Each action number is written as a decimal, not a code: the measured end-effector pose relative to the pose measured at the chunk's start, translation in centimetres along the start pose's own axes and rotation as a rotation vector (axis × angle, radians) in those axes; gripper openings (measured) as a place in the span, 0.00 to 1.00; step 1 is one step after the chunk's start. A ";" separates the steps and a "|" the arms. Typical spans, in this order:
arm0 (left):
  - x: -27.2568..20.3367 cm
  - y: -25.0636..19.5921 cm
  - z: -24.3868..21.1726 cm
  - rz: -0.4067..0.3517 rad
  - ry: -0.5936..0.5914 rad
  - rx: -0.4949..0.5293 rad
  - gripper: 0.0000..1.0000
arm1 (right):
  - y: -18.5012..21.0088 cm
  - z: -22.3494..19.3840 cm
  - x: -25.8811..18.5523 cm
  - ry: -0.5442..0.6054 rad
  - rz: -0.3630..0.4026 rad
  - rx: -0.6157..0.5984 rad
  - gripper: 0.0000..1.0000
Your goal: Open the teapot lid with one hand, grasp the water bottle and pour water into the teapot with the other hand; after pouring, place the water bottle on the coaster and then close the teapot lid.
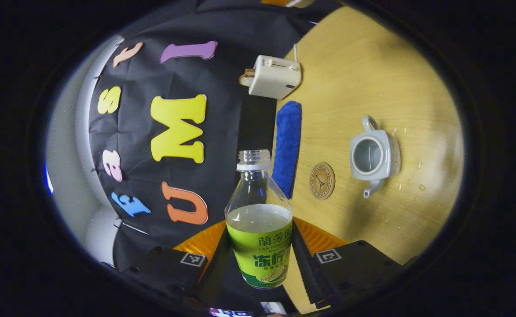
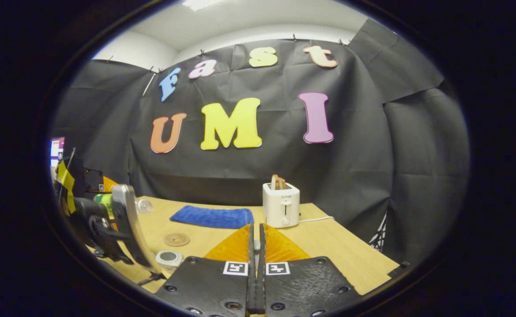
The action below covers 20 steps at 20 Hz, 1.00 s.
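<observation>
My left gripper is shut on a clear water bottle with a green label, capless and partly full. In the left gripper view the pale teapot stands lidless on the wooden table, and the round coaster lies bare beside its spout. The right gripper view has the left gripper at the far left, holding the bottle tilted with its mouth to the right, above the teapot and coaster. My right gripper is closed, with a small pale bit, apparently the lid's knob, between its tips.
A blue cloth lies at the table's back edge, and a white toaster with bread in it stands next to it. Water drops dot the table near the teapot. The cloth and toaster stand ahead of the right gripper.
</observation>
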<state>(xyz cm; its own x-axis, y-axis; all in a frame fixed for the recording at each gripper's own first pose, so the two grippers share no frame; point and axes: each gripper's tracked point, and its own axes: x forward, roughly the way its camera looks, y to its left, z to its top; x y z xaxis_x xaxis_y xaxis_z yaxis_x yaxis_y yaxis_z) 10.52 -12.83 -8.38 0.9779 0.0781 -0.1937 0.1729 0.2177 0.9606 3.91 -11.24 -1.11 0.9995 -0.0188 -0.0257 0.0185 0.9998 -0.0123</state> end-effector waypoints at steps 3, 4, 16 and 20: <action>-0.5 4.4 0.0 0.107 -0.026 -0.358 0.79 | 0.3 -0.2 0.0 -0.001 0.007 0.007 0.00; -0.2 4.6 -0.1 0.093 -0.030 -0.470 0.75 | 0.5 -0.2 0.0 0.002 0.013 0.002 0.00; 9.6 2.4 6.1 -0.049 -0.315 -1.281 0.78 | 0.5 -1.2 0.7 0.024 0.018 0.042 0.00; 14.1 -3.0 3.7 -0.077 -0.180 -1.310 0.80 | -0.4 -3.8 2.2 0.075 -0.036 0.032 0.00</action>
<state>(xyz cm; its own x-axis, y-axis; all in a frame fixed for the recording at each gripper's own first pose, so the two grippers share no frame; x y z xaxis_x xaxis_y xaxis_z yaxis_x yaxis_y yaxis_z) 24.21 -15.98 -13.27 0.9902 -0.0838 -0.1119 0.0873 0.9958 0.0265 5.97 -11.77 -5.00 0.9934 -0.0547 -0.1009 0.0567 0.9982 0.0171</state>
